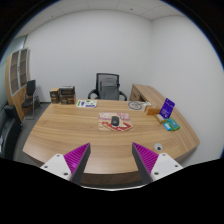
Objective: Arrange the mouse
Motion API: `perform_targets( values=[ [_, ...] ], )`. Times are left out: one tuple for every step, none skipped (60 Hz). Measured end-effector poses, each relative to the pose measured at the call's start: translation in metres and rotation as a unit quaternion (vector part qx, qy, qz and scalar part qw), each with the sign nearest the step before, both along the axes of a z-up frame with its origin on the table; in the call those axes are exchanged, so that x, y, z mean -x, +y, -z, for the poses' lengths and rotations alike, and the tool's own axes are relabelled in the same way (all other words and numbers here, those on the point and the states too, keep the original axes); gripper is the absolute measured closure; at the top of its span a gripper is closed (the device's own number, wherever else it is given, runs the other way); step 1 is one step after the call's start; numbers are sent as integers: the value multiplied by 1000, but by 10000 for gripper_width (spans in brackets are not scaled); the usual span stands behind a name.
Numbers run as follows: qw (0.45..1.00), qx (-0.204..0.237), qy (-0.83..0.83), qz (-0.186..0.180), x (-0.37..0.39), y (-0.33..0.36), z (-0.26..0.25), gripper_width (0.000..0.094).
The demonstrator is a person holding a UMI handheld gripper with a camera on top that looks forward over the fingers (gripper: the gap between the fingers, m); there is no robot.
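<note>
— Two fingers of the gripper (112, 160) are standing wide apart, holding nothing. Where is the mouse (116, 121) lying?
— It is resting on a small mat (113, 122) on the wooden table (70, 130), well beyond the fingers. Its shape is hard to make out; the fingers' bases are cut off

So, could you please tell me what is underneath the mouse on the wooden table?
The mouse rests on a pale mat lying on the table. The part of the mat beneath it is hidden. The hand-held gripper is open, well short of it.
</note>
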State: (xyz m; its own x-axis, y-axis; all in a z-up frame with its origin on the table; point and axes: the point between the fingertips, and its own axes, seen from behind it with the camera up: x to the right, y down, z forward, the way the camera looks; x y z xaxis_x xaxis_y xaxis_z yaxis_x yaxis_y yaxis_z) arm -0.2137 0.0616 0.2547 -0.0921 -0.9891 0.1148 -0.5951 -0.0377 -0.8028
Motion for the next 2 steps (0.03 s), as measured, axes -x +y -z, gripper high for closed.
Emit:
perform_targets(
  values=[
    [1000, 1, -1, 0, 0, 0, -1, 70],
    [1000, 1, -2, 1, 1, -1, -1, 71]
  ],
)
